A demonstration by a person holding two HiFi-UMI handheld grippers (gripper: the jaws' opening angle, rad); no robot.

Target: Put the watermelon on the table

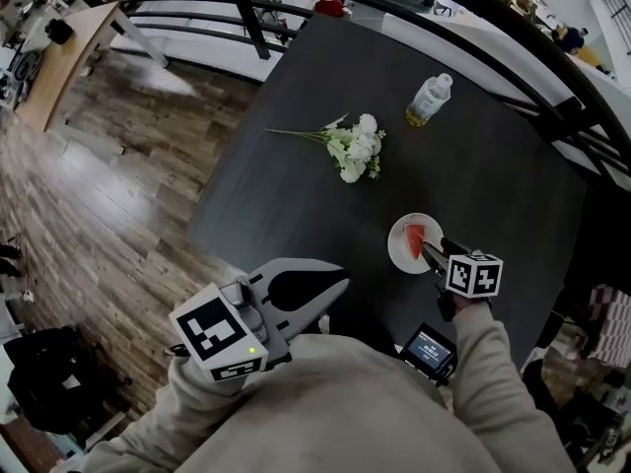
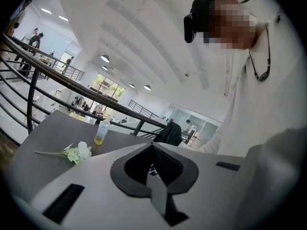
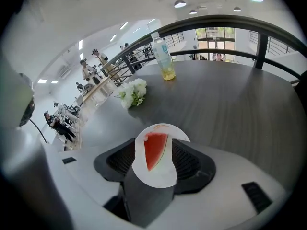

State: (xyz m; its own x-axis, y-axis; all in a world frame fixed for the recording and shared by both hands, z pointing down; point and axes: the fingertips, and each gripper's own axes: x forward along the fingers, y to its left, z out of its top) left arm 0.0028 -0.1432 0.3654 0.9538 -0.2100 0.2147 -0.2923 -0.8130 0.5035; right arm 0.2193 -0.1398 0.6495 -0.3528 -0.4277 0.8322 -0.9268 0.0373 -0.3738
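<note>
A red watermelon slice (image 1: 415, 237) lies on a small white plate (image 1: 402, 252), which rests on the dark table (image 1: 493, 175) near its front edge. My right gripper (image 1: 431, 253) hangs just over the plate's near right rim, tilted down. In the right gripper view the plate (image 3: 162, 174) and slice (image 3: 154, 149) fill the gap of the right gripper (image 3: 154, 159), whose jaws stand wide and open. My left gripper (image 1: 338, 285) hovers off the table's front left, its jaws closed tip to tip and empty, as the left gripper view shows (image 2: 152, 169).
A bunch of white flowers (image 1: 357, 149) lies mid-table and a plastic bottle (image 1: 430, 100) stands behind it. A black railing (image 1: 552, 77) curves round the far side. Wooden floor (image 1: 89, 195) lies beyond the table's left edge. A small black device (image 1: 428, 351) sits by my right sleeve.
</note>
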